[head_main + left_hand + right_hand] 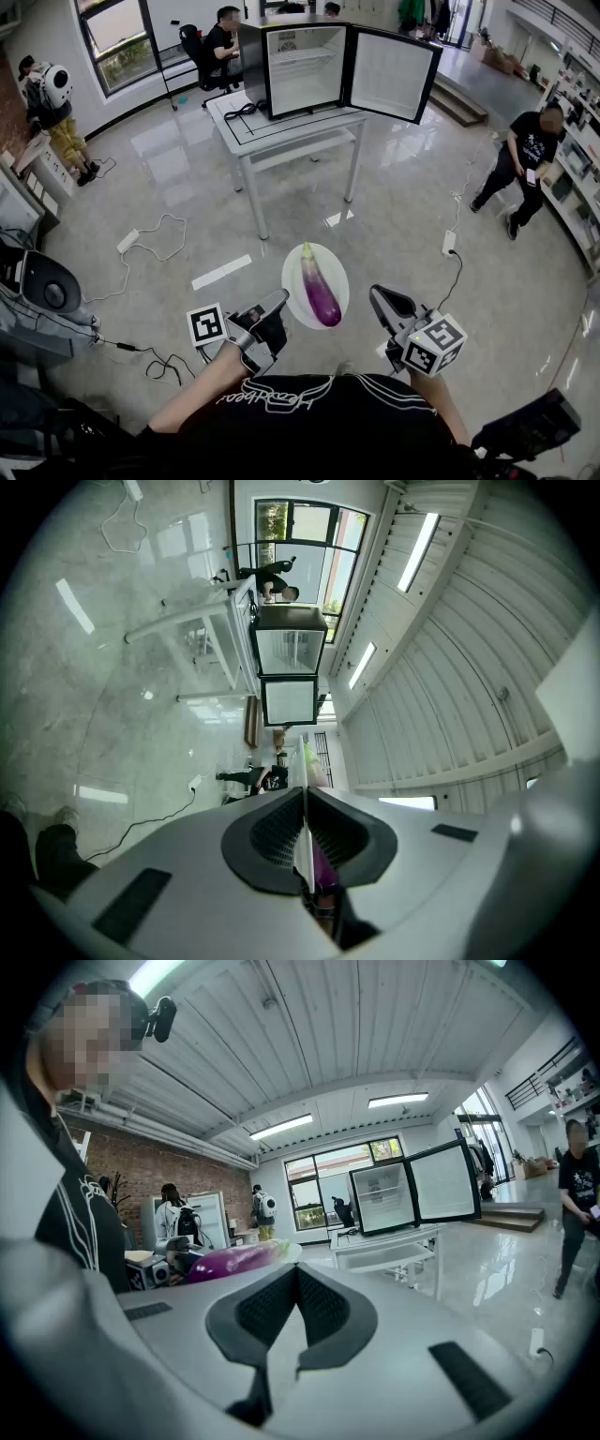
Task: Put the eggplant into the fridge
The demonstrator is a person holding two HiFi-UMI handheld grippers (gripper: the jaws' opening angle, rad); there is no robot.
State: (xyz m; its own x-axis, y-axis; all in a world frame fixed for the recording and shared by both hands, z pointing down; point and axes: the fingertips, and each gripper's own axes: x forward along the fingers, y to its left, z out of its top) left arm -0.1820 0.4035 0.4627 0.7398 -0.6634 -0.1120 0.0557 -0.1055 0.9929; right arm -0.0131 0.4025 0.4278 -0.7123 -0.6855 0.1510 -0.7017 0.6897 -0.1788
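Observation:
A purple eggplant [321, 292] with a green stem lies on a small white plate [295, 298], held in the air in front of me. My left gripper [277, 307] is shut on the plate's left rim. In the left gripper view the plate [305, 829] shows edge-on as a thin white line between the pads, with the eggplant [326, 866] just beyond. My right gripper [382, 302] hangs right of the plate, apart from it, shut and empty [297, 1271]. It sees the eggplant [234, 1262] to its left. The small fridge [302, 67] stands open on a white table [246, 131] ahead.
The fridge door [394, 75] swings out to the right. Cables and a power strip [128, 241] lie on the glossy floor at the left. A person [521, 169] walks at the right, and another sits behind the table [221, 42].

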